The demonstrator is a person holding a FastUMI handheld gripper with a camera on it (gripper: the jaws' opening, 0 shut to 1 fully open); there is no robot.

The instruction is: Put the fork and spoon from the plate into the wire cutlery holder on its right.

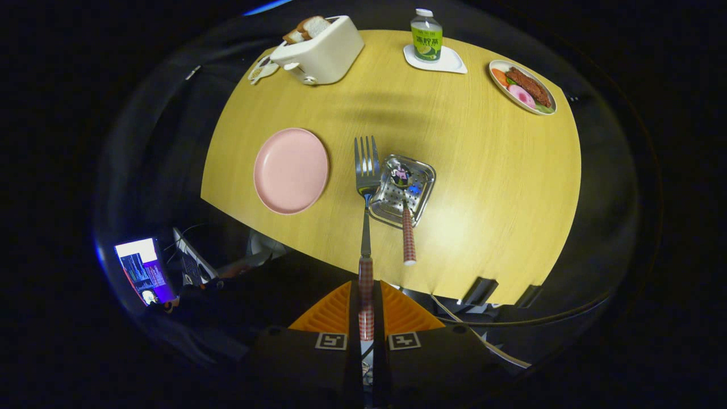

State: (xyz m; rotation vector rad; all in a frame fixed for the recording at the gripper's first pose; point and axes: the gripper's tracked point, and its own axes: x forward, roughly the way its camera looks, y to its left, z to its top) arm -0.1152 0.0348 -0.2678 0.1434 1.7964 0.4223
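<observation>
While the gripper [366, 309] is held high above the wooden table [488, 187], its two orange fingers [329, 312] are seen pressed narrowly together on the red-and-white checked handle of the fork [366, 227]. The fork is carried tines-forward, and its head is seen just left of the cutlery holder [402, 190], overlapping that holder's left rim in this view (whether it touches the rim cannot be told).

The cutlery holder, a square perforated metal basket, is taken as landmark. The spoon [408, 230] is already lodged in it: the bowl is down inside, and the checked handle leans out over the near rim toward the gripper. The pink plate [291, 170] is found to the left of the holder, well apart from it, with nothing on it.

Beyond the holder, at the far side of the table, a drink bottle [426, 35] is set upright on a white coaster [448, 61]. Far left of the holder a white toaster [318, 50] loaded with bread slices is recorded; far right, a plate of food [522, 87].
</observation>
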